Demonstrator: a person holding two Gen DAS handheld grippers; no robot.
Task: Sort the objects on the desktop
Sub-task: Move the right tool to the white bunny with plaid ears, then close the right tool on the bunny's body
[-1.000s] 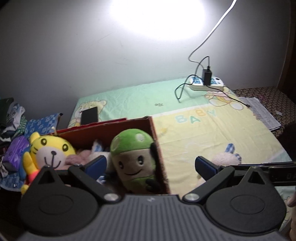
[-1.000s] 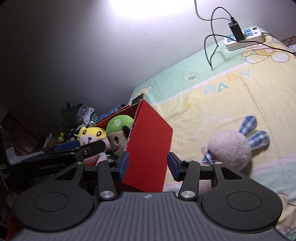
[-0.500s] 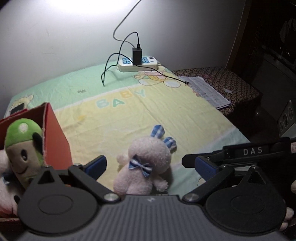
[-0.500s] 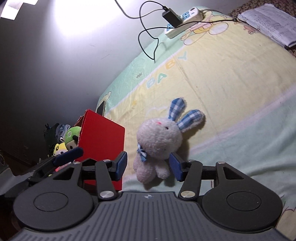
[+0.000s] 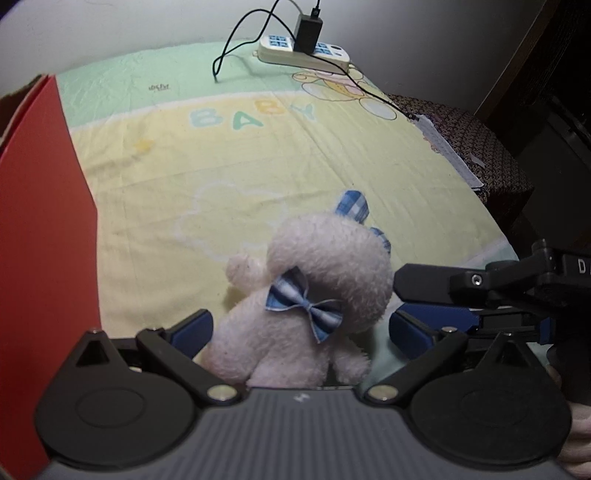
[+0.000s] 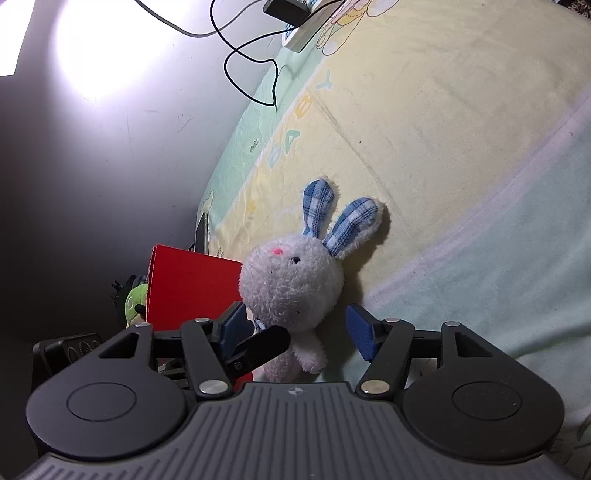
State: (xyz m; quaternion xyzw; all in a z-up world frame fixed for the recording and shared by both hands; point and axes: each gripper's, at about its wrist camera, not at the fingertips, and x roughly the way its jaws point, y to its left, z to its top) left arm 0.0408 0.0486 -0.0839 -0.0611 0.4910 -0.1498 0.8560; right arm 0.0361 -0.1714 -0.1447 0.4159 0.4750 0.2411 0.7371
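So the red box [image 5: 40, 236] has slid off left of the bunny [image 5: 310, 295]; both grippers came down around it. Left gripper [image 5: 300, 332] spread wide, right gripper [image 6: 297, 330] opening, neither pinching yet. Pickup's next, I'd guess.

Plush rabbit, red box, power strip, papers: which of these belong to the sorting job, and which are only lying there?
Belong to the job:
- plush rabbit, lying on the sheet between both open hand-held grippers
- red box, already holding a green plush toy

Only lying there:
- power strip with charger
- papers
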